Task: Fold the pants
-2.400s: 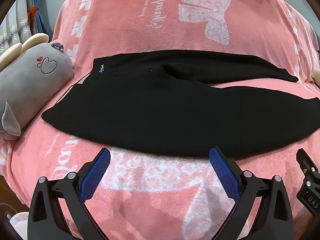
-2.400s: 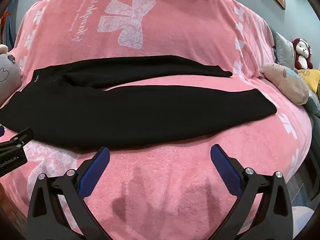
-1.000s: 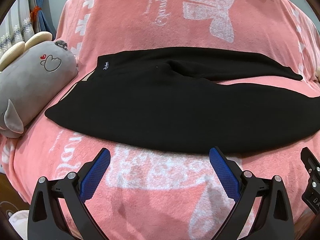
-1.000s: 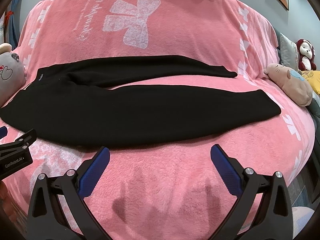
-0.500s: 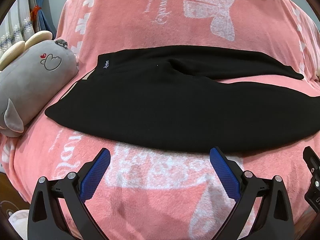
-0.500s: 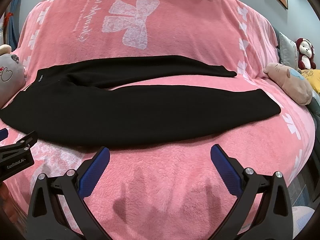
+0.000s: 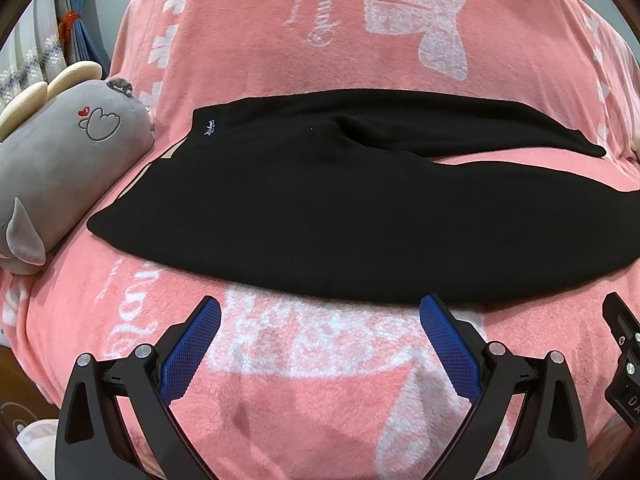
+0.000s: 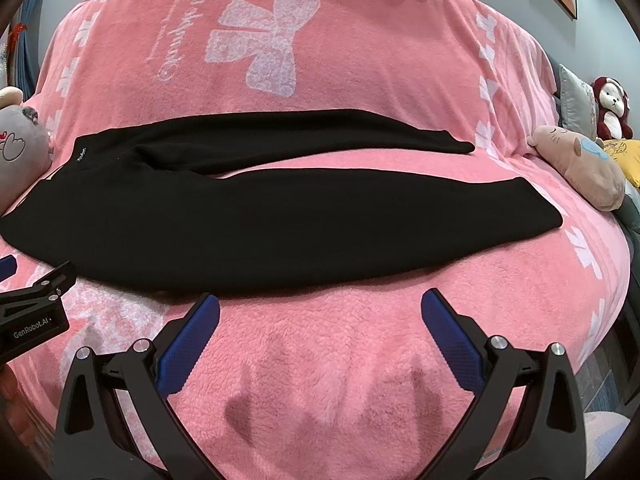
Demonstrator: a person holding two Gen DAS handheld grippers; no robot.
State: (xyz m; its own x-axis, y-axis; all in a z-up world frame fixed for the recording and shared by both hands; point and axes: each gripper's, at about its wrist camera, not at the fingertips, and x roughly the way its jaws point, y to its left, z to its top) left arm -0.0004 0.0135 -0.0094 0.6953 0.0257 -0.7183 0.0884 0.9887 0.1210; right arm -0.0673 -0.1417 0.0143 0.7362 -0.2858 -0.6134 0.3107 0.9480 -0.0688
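Two grippers spread wide and empty, left gripper (image 7: 320, 316) and right gripper (image 8: 320, 314) touching nothing, black pants (image 7: 320, 208) flat on pink blanket (image 8: 320, 352) just ahead of both fingertips.

- A pink blanket (image 8: 360, 80) with a white bow is covering the bed.
- A gray stuffed animal (image 7: 60, 168) is lying on the left.
- A tan plush cat (image 8: 580, 166) is lying on the right.

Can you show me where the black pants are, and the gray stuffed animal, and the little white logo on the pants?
black pants (image 7: 320, 216), left wrist view, on the seat area.
gray stuffed animal (image 7: 60, 168), left wrist view, on its body.
white logo (image 7: 209, 127), left wrist view, on the stitched writing.
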